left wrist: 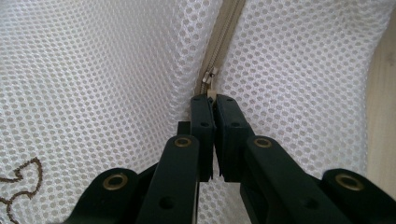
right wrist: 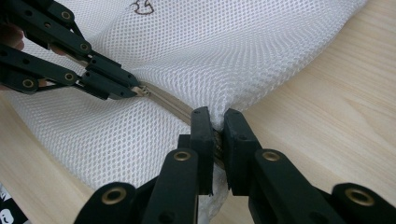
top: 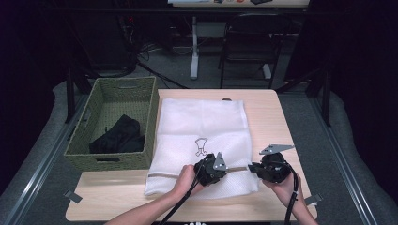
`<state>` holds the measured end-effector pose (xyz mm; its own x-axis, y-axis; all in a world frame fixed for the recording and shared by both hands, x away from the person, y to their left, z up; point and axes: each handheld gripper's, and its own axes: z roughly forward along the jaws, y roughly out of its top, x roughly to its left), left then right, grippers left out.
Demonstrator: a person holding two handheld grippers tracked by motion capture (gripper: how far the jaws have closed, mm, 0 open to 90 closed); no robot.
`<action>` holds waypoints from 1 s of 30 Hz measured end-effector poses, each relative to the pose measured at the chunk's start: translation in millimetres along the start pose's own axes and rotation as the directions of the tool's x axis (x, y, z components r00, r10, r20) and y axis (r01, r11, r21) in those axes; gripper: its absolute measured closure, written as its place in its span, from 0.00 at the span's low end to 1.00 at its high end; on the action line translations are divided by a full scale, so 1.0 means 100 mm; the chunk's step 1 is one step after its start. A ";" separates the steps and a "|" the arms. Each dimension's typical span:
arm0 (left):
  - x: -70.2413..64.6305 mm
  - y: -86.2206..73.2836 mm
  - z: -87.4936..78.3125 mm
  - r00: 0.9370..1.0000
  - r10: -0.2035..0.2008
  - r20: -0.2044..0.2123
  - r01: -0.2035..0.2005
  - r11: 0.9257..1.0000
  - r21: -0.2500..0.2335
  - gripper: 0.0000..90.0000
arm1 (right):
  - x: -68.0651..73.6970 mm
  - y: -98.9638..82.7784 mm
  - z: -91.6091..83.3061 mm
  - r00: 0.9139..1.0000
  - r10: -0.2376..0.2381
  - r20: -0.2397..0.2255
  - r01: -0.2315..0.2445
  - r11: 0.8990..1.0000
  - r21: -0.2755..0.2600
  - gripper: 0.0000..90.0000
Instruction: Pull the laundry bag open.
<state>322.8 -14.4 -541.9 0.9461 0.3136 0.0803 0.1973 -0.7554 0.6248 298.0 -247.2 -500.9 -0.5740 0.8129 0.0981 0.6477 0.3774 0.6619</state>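
High view: zipper (top: 237, 168) runs sideways (between grippers).

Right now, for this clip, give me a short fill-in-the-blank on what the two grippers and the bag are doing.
1. The left gripper has its fingers closed on the ____ of the white mesh bag.
2. The right gripper pinches the bag's ____ end, at the table edge side.
3. The woven basket to the left of the bag holds a ____ garment.
4. The bag lies flat on the wooden ____.

Missing words: zipper pull; zipper; black; table
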 end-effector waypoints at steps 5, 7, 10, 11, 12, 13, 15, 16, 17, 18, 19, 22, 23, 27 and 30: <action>0.02 -0.05 -0.02 1.000 -0.001 -0.002 0.001 1.000 0.015 0.97 | -0.01 0.00 0.00 1.000 0.001 0.004 -0.001 1.000 0.005 0.93; 0.03 -0.06 -0.04 1.000 -0.005 -0.003 0.005 1.000 0.017 0.97 | -0.01 0.00 0.01 1.000 -0.003 0.006 0.003 1.000 0.004 0.93; 0.04 -0.09 -0.06 1.000 -0.008 -0.008 0.008 1.000 0.024 0.97 | -0.02 -0.01 0.01 1.000 0.003 0.010 -0.003 1.000 0.008 0.93; 0.05 -0.11 -0.06 1.000 -0.011 -0.008 0.011 1.000 0.028 0.97 | -0.02 -0.01 0.01 1.000 0.005 0.011 -0.005 1.000 0.007 0.93; 0.06 -0.13 -0.07 1.000 -0.016 -0.010 0.016 0.999 0.030 0.97 | -0.03 -0.01 0.01 1.000 0.005 0.012 -0.005 1.000 0.007 0.93; 0.06 -0.14 -0.07 1.000 -0.017 -0.011 0.017 0.999 0.032 0.97 | -0.03 -0.01 0.01 1.000 0.007 0.014 -0.007 1.000 0.006 0.93; 0.08 -0.16 -0.09 1.000 -0.022 -0.009 0.023 0.999 0.034 0.97 | -0.03 -0.01 0.00 1.000 0.009 0.012 -0.009 1.000 0.007 0.93; 0.08 -0.16 -0.10 1.000 -0.019 -0.010 0.020 0.999 0.035 0.97 | -0.03 -0.01 0.00 1.000 0.010 0.013 -0.010 1.000 0.007 0.93; 0.08 -0.17 -0.10 1.000 -0.020 -0.010 0.020 0.999 0.036 0.97 | -0.03 -0.01 0.00 1.000 0.008 0.015 -0.008 1.000 0.007 0.93; 0.09 -0.17 -0.11 1.000 -0.022 -0.011 0.022 0.999 0.037 0.97 | -0.03 -0.01 0.01 1.000 0.009 0.015 -0.009 1.000 0.006 0.93; 0.09 -0.18 -0.12 1.000 -0.020 -0.015 0.021 0.999 0.041 0.97 | -0.03 -0.01 0.01 1.000 0.010 0.013 -0.010 1.000 0.007 0.93; 0.10 -0.20 -0.14 1.000 -0.022 -0.016 0.023 0.999 0.044 0.97 | -0.04 -0.01 0.00 1.000 0.009 0.019 -0.009 1.000 0.008 0.93; 0.11 -0.21 -0.14 1.000 -0.027 -0.013 0.027 0.999 0.042 0.97 | -0.04 -0.01 0.00 1.000 0.010 0.018 -0.010 1.000 0.007 0.93; 0.12 -0.23 -0.15 0.999 -0.029 -0.019 0.030 0.998 0.048 0.97 | -0.04 -0.01 0.00 1.000 0.013 0.022 -0.014 1.000 0.008 0.93; 0.13 -0.24 -0.17 0.999 -0.031 -0.022 0.032 0.998 0.050 0.97 | -0.05 -0.01 0.00 1.000 0.015 0.021 -0.015 1.000 0.006 0.93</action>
<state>326.1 17.6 -543.3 0.9337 0.3494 0.0783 0.2399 -0.7727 0.5877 299.9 -251.5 -502.5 -0.5540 0.8274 0.0925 0.6590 0.3679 0.6560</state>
